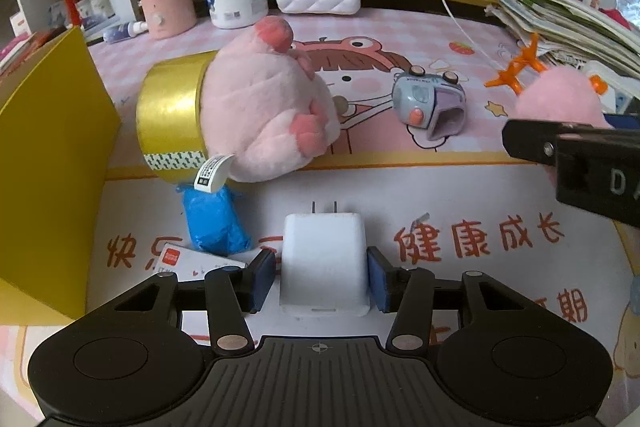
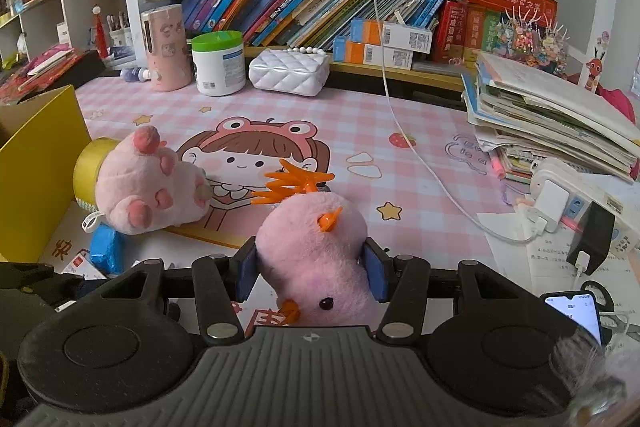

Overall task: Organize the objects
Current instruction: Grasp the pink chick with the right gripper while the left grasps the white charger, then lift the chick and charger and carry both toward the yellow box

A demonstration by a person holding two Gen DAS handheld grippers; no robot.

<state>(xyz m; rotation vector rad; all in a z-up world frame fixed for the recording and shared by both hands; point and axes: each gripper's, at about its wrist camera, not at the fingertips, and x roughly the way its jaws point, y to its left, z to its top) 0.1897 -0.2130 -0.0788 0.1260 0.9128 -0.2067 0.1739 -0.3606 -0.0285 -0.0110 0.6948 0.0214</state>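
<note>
A white plug-in charger (image 1: 324, 259) lies on the printed mat with its prongs pointing away, and my left gripper (image 1: 322, 277) is shut on its two sides. In the right wrist view my right gripper (image 2: 312, 269) is shut on a small pink plush with orange antlers (image 2: 316, 227), held just above the mat. That plush (image 1: 560, 99) also shows at the right edge of the left wrist view, behind one black finger (image 1: 532, 143) of the right gripper. A bigger pink plush (image 1: 264, 107) lies against a gold tape roll (image 1: 172, 115).
A yellow box (image 1: 48, 155) stands at the left. A blue bundle (image 1: 216, 223) and a card (image 1: 180, 261) lie just left of the charger. A grey-blue toy (image 1: 428, 99) sits mid-mat. At the right are a stack of books (image 2: 552, 115), a power strip (image 2: 580, 195) and a phone (image 2: 576, 311).
</note>
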